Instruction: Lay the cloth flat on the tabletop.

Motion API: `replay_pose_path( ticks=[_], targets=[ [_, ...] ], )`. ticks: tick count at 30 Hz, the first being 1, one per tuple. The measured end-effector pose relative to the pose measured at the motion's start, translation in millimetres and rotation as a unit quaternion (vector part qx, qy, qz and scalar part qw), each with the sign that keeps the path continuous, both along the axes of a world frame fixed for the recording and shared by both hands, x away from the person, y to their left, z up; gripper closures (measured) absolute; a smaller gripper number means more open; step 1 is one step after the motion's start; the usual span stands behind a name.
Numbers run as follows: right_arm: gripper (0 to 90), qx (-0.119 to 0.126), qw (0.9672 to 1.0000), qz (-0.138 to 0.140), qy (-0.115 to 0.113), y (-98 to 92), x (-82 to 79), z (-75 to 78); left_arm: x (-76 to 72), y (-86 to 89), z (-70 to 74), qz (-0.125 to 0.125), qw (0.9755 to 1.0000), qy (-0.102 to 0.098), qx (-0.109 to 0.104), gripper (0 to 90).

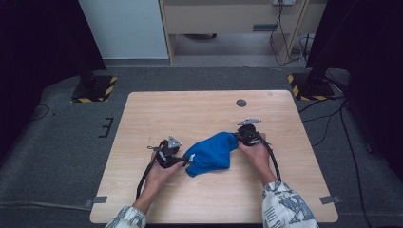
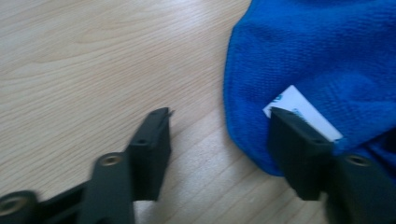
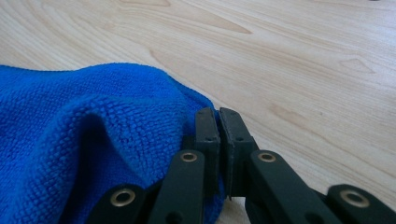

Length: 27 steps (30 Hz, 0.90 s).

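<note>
Left gripper [image 1: 183, 160] lies low on the wooden table [image 1: 199, 109], forearm entering from six o'clock, its jaws half-wide and straddling the hem of the blue cloth [image 1: 211, 153] – one pad over the white label [image 2: 303, 112], nothing pinched. Right gripper [image 1: 236, 137] at the cloth's three o'clock end clamps a corner. Bare wood lies open toward twelve o'clock. The terry cloth sits bunched mid-table.
</note>
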State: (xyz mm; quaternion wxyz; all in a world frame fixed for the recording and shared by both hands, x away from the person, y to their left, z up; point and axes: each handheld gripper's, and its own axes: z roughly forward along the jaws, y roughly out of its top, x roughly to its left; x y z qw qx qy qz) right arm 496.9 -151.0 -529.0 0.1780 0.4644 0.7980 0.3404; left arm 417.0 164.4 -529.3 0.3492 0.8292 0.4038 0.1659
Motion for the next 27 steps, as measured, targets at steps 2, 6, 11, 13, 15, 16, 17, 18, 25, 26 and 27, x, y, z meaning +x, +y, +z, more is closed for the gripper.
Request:
replay_pose_path(
  ticks=[2, 6, 11, 13, 15, 16, 17, 18, 25, 26, 27],
  targets=[
    [87.7, 0.000, 1.0000, 0.003, 0.004, -1.6, -1.4, 0.9, -3.3, -2.7, 0.5, -0.011, 0.9999, 0.000, -0.004, 59.7],
    [87.9, 0.003, 1.0000, 0.004, 0.004, -2.6, -3.9, 1.7, -4.0, -3.6, 1.0, -0.021, 0.9997, 0.003, -0.009, 71.8],
    [88.1, 0.022, 0.9997, 0.005, -0.004, -8.8, -9.1, 4.5, -3.0, -1.4, 1.2, -0.025, 0.9994, 0.013, -0.020, 89.1],
    [88.2, 0.032, 0.9994, 0.002, -0.010, -11.4, -11.2, 7.5, -2.4, 1.1, 4.1, -0.026, 0.9995, 0.000, -0.019, 89.2],
    [88.2, 0.036, 0.9992, 0.002, -0.013, -12.4, -12.0, 9.2, -1.9, 3.2, 7.0, -0.024, 0.9994, -0.006, -0.024, 89.3],
    [88.2, 0.038, 0.9992, 0.005, -0.015, -13.5, -13.1, 11.3, -1.3, 5.5, 10.6, -0.020, 0.9992, -0.014, -0.032, 89.3],
    [88.2, 0.041, 0.9990, 0.004, -0.018, -13.9, -14.2, 13.4, -0.6, 7.6, 14.4, -0.016, 0.9989, -0.022, -0.039, 89.4],
    [88.2, 0.044, 0.9988, 0.007, -0.022, -15.0, -15.1, 16.0, 0.0, 9.9, 18.0, -0.011, 0.9985, -0.028, -0.046, 89.4],
    [88.3, 0.059, 0.9968, 0.011, -0.053, -19.4, -24.0, 39.3, 4.0, 13.3, 34.6, -0.011, 0.9972, -0.039, -0.064, 89.4],
    [88.2, 0.063, 0.9964, 0.010, -0.055, -19.7, -25.1, 42.7, 4.4, 13.3, 37.1, -0.012, 0.9971, -0.041, -0.063, 89.4],
    [88.2, 0.067, 0.9960, 0.010, -0.058, -20.5, -25.9, 45.9, 5.1, 13.5, 39.7, -0.012, 0.9969, -0.043, -0.065, 89.4]
  ],
)
